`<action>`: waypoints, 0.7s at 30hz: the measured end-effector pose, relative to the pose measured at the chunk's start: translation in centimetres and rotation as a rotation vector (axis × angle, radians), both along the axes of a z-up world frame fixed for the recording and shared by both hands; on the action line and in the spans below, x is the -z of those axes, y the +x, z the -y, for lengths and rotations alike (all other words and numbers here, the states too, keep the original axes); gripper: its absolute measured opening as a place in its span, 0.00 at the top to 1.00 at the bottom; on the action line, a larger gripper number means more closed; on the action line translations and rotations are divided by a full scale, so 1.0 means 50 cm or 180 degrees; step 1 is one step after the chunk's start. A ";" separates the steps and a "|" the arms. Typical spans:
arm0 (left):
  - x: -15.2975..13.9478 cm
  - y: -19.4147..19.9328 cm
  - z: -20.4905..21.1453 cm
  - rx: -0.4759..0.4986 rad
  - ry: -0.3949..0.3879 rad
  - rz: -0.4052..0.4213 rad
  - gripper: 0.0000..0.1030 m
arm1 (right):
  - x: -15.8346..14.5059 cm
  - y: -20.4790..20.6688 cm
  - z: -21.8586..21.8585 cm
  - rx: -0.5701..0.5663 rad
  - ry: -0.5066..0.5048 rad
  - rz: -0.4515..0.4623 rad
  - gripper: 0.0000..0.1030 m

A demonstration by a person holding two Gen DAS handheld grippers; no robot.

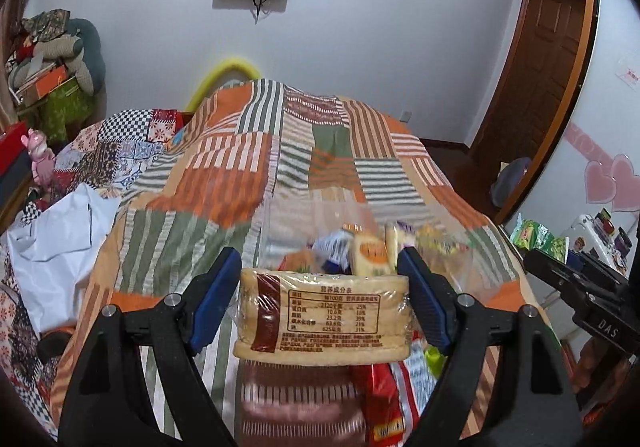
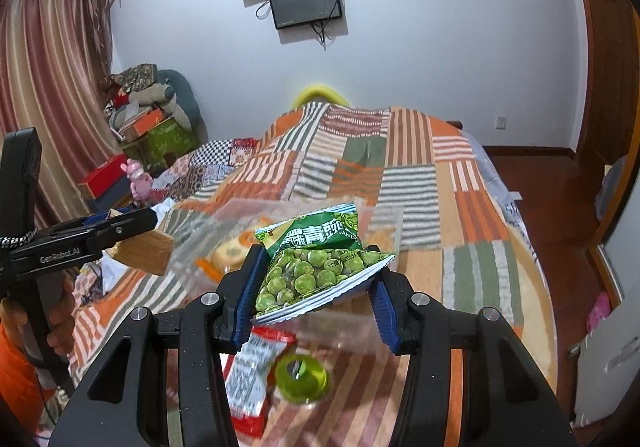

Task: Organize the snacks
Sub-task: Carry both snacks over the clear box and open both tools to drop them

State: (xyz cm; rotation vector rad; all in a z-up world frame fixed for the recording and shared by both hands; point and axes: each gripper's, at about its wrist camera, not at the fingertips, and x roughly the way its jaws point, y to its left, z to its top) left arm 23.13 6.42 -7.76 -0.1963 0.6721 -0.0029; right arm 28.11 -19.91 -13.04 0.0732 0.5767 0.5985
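My left gripper [image 1: 320,279] is shut on a clear-wrapped pack of beige biscuits [image 1: 324,317], held above the patchwork bed; it also shows in the right wrist view [image 2: 144,249]. My right gripper [image 2: 316,279] is shut on a green pack of green peas [image 2: 316,267]. A clear plastic bag [image 1: 320,223] with several snacks inside lies on the quilt just beyond both grippers, and also shows in the right wrist view [image 2: 208,231]. A red snack packet [image 2: 252,371] and a green jelly cup [image 2: 301,377] lie on the quilt under the right gripper.
The bed is covered by an orange, green and white quilt [image 1: 248,175]. A white plastic bag [image 1: 60,235] lies at its left. Boxes and stuffed items [image 2: 152,115] pile in the far left corner. More snacks [image 1: 540,239] sit at the right. A wooden door [image 1: 552,59] is at the right.
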 end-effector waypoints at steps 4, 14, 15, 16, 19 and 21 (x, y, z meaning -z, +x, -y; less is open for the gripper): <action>0.003 0.047 -0.010 -0.0001 -0.0065 -0.0044 0.22 | -0.006 0.030 -0.009 -0.0004 0.0018 0.0012 0.56; 0.038 0.151 -0.018 -0.0010 -0.0099 -0.0156 0.22 | 0.014 0.103 -0.045 -0.0022 -0.0050 -0.0126 0.55; 0.043 0.159 -0.017 -0.0019 -0.0086 -0.0171 0.22 | 0.019 0.110 -0.050 -0.0020 -0.0078 -0.0148 0.56; 0.048 0.165 -0.014 -0.0027 -0.0072 -0.0182 0.22 | 0.025 0.116 -0.055 -0.0012 -0.0104 -0.0166 0.55; 0.062 0.187 -0.008 -0.0057 -0.0043 -0.0214 0.22 | 0.043 0.135 -0.064 -0.0019 -0.0141 -0.0255 0.55; 0.070 0.199 -0.007 -0.0088 -0.0040 -0.0234 0.22 | 0.052 0.146 -0.067 -0.0018 -0.0144 -0.0320 0.55</action>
